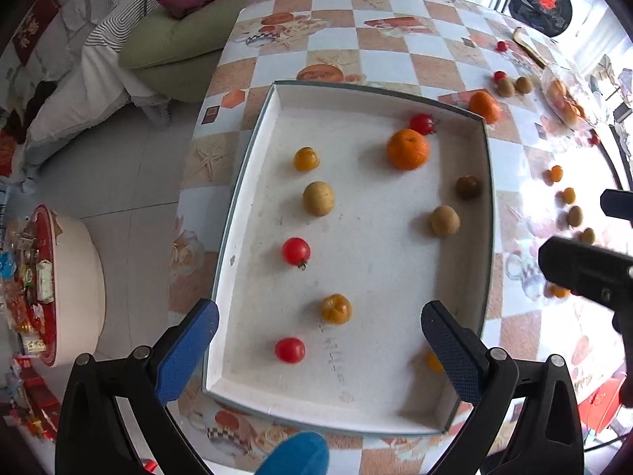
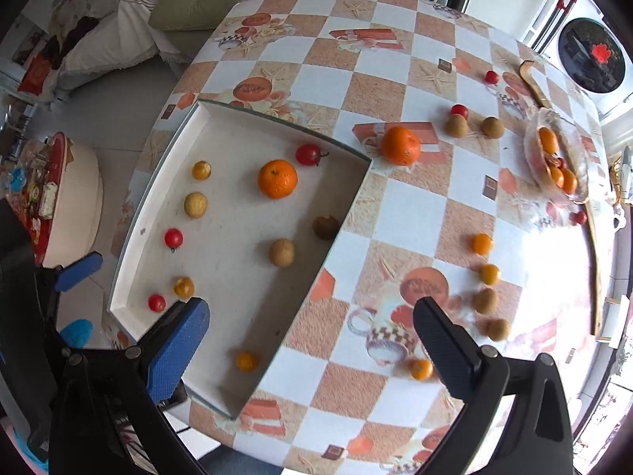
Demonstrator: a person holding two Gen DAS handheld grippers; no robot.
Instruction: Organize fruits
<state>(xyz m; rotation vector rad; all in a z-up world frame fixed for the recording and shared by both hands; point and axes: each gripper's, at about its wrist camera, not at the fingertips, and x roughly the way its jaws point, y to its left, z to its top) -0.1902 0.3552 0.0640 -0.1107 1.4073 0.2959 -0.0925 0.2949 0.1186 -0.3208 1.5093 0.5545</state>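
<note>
A white shallow tray (image 1: 253, 166) on the checked table holds a mandarin (image 1: 407, 149), three red tomatoes, brown fruits (image 1: 445, 220) and small yellow ones (image 1: 335, 308). My left gripper (image 1: 319, 312) hangs open above the tray's near end, holding nothing. My right gripper (image 2: 312, 308) is open and empty over the tray's right rim (image 2: 336, 237). A small orange fruit (image 2: 247, 360) lies in the tray's near corner. Outside the tray lie another mandarin (image 2: 400, 145), brown fruits (image 2: 486, 300) and small orange fruits (image 2: 421, 369).
A glass bowl (image 2: 554, 158) with oranges stands at the table's right, beside a long wooden stick (image 2: 593, 245). A green sofa (image 1: 178, 39) is beyond the table's far left. A round stool (image 1: 75, 277) with snacks stands on the floor to the left.
</note>
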